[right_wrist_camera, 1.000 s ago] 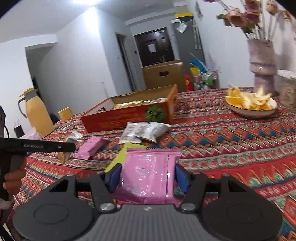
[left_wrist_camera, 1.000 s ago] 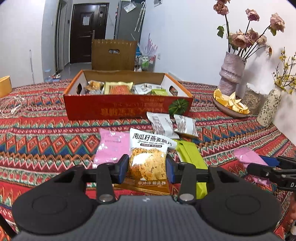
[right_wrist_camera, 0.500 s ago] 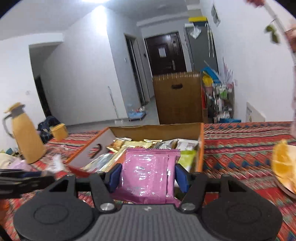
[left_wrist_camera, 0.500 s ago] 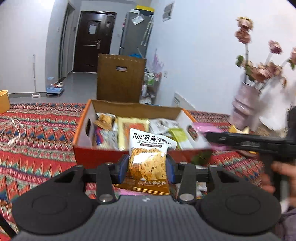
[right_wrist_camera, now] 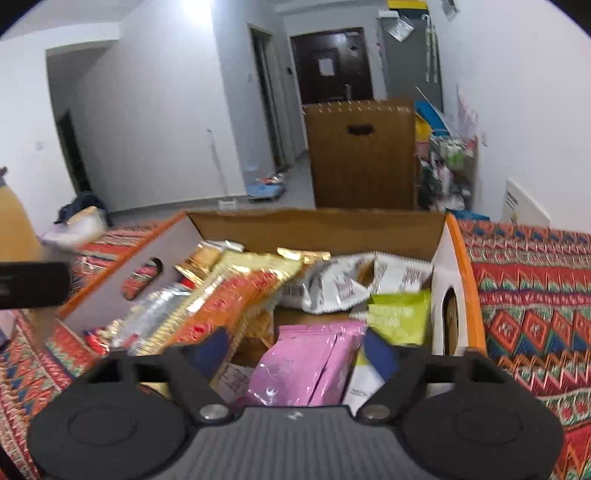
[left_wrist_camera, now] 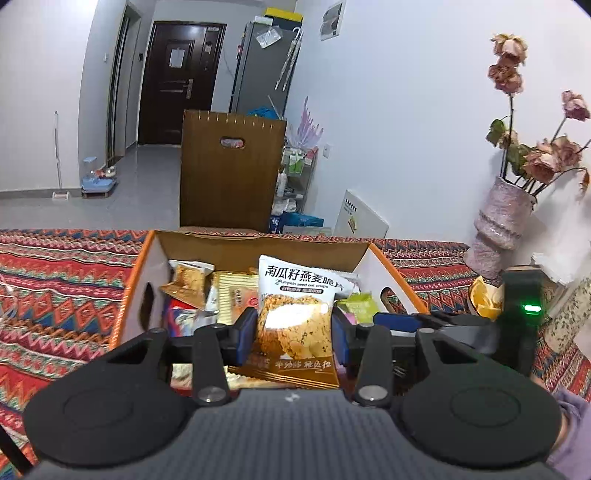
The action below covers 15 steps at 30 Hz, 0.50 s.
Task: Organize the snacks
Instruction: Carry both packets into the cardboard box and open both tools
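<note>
The walls (left_wrist_camera: 406, 110) are white and plain. At the far end stands a dark brown door (left_wrist_camera: 177, 77) with a paper sheet on it, and beside it a tall grey fridge (left_wrist_camera: 258, 66). The floor (left_wrist_camera: 122, 184) is grey and shiny tile. A brown wooden chair back (left_wrist_camera: 232, 166) with a handle slot rises behind the table, which is covered by a red patterned cloth (left_wrist_camera: 55, 288). Near the right wall there is a rack with bottles (left_wrist_camera: 295, 173). A pink vase (left_wrist_camera: 498, 229) holds dried roses. A ceiling light (right_wrist_camera: 199, 11) shines brightly.
</note>
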### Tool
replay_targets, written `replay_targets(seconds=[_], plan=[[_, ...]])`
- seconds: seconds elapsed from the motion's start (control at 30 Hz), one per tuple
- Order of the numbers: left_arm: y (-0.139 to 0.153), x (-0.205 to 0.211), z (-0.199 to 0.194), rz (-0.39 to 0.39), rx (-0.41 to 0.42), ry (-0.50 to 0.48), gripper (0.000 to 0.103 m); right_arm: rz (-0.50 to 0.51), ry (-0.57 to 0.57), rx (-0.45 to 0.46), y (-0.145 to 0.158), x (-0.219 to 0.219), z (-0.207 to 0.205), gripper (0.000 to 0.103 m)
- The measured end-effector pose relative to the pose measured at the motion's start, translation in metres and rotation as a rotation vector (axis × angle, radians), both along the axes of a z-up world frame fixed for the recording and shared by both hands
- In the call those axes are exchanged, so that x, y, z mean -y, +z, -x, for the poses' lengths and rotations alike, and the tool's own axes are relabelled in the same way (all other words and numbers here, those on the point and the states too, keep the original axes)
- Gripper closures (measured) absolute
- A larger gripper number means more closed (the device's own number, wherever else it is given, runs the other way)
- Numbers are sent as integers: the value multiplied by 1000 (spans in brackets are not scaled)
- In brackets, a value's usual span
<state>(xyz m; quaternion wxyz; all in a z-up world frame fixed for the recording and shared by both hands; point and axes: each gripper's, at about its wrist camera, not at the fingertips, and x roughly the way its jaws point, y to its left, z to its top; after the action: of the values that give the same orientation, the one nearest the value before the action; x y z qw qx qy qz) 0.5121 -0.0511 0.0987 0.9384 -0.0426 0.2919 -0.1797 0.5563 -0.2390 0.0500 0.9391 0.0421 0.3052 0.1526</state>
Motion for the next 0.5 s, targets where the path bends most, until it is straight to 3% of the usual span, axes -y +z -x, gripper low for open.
replay_targets(seconds=[0.37,0.4,0.43,0.5], plan=[[-16,72,-94,15,-105,-15,60,-21,-240,138,51,79,12,17],[-21,79,-102,10,-117,-10,55,-10,-253,141,50,81,11,17],[-27,86,-110,9,-126,10,42,1,-262,137,49,82,10,17],[-36,94,-118,-12,-145,63,25,5,-264,121,44,84,7,17]])
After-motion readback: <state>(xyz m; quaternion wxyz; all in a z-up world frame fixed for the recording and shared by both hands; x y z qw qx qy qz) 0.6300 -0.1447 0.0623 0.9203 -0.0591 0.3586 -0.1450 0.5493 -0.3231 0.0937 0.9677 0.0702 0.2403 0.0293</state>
